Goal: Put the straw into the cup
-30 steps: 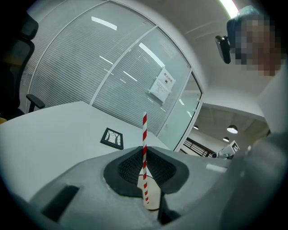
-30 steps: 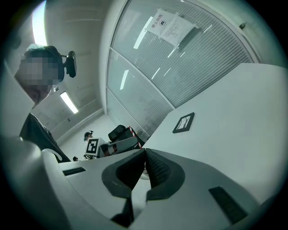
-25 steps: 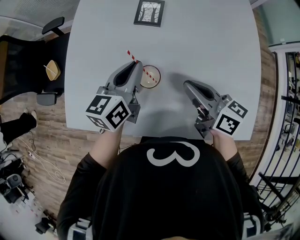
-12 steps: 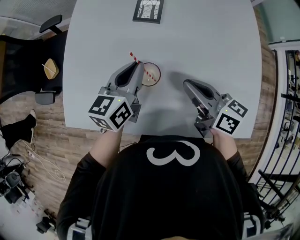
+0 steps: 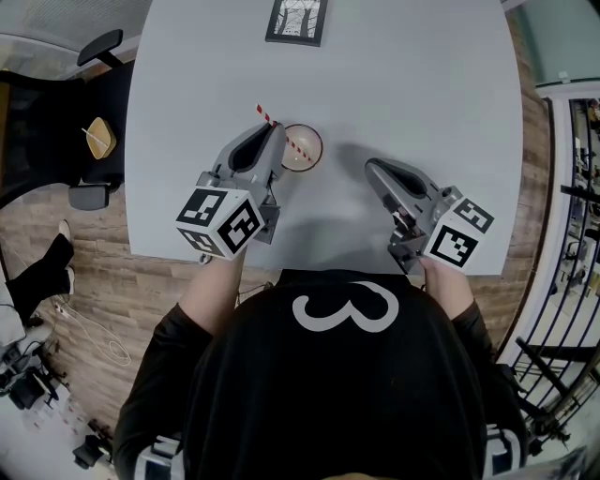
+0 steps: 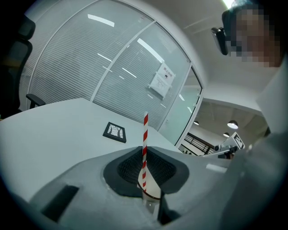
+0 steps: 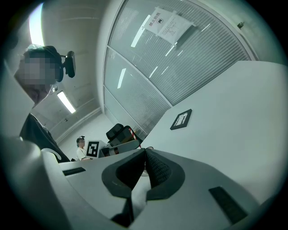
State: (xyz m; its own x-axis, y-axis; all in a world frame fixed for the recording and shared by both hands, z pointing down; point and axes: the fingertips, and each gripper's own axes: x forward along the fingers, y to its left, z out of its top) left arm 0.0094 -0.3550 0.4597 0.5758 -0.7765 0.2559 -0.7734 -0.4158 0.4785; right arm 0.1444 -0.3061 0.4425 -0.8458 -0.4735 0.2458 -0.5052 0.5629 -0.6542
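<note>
A red-and-white striped straw (image 5: 265, 116) slants from upper left down into the mouth of a small pale cup (image 5: 305, 150) on the grey table (image 5: 422, 94). My left gripper (image 5: 275, 133) is shut on the straw just left of the cup. In the left gripper view the straw (image 6: 145, 143) stands upright between the dark pads (image 6: 130, 168), with the cup's rim (image 6: 152, 196) below. My right gripper (image 5: 372, 167) hovers to the right of the cup, apart from it. Its jaws (image 7: 145, 164) are shut with nothing between them.
A black-framed picture (image 5: 298, 21) lies at the far side of the table and shows as a picture (image 6: 115, 132) ahead of the left jaws. A black office chair (image 5: 56, 112) stands off the table's left edge. The near table edge runs just under both grippers.
Neither gripper, the straw nor the cup has visibly moved. Only the head view has shifted a little.
</note>
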